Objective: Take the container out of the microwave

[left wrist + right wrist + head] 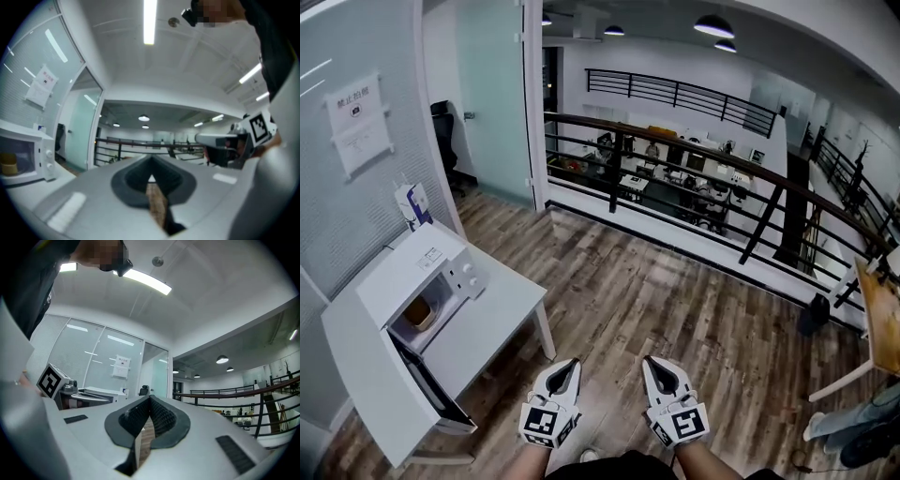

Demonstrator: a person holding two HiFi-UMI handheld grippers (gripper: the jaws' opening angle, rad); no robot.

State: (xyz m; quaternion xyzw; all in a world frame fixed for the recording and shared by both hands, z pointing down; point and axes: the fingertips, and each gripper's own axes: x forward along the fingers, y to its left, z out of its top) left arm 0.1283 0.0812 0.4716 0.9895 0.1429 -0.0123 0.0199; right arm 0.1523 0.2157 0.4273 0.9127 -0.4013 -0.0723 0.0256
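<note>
Container (419,315) inside microwave (412,272), microwave door (427,384) swung open. Microwave on white table (504,309). Left gripper (571,364), right gripper (650,362) side by side, well right of microwave, both clenched, nothing held.

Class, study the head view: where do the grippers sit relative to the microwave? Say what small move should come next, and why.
Probably swing the left gripper and right gripper toward the microwave at the picture's left. Its door hangs open with the container inside, while both grippers are shut, empty and over the floor, apart from the table.
</note>
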